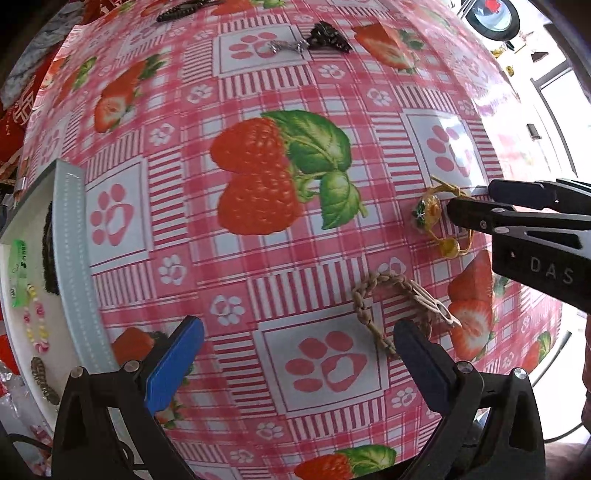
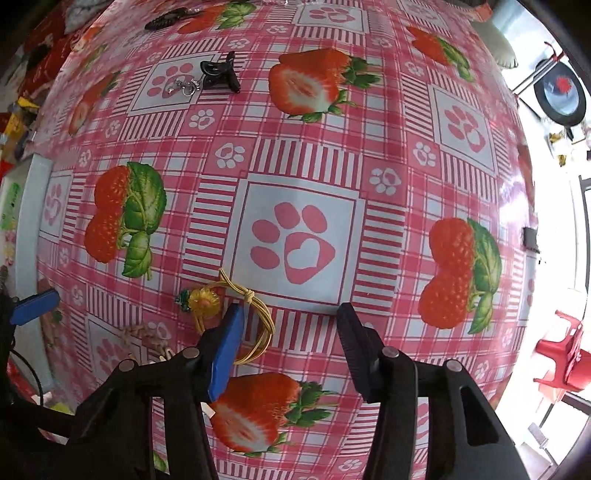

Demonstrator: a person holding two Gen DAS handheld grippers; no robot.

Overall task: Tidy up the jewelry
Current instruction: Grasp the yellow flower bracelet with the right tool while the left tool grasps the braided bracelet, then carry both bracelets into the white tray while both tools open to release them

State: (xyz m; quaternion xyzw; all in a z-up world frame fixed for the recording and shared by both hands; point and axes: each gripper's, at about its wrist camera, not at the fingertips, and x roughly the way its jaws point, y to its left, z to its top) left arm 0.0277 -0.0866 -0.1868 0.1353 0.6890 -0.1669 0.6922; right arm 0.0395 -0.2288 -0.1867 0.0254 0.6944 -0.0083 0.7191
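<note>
A yellow elastic hair tie with a sunflower charm (image 2: 207,301) lies on the strawberry tablecloth. My right gripper (image 2: 291,326) points down over it, open. Its blue left pad (image 2: 231,343) stands across the tie's loop, and the right finger is apart on bare cloth. In the left wrist view the same tie (image 1: 430,210) lies at the tips of the right gripper (image 1: 469,199). My left gripper (image 1: 295,332) is open and empty above a paw print. A beige braided bracelet (image 1: 391,295) lies just beyond its right finger.
A white tray (image 1: 74,258) at the left holds a bead bracelet, a green card and dark hair ties. Farther back lie a black hair clip (image 1: 328,35), silver earrings (image 1: 288,46) and a black spiral tie (image 1: 173,13). The table edge runs along the right.
</note>
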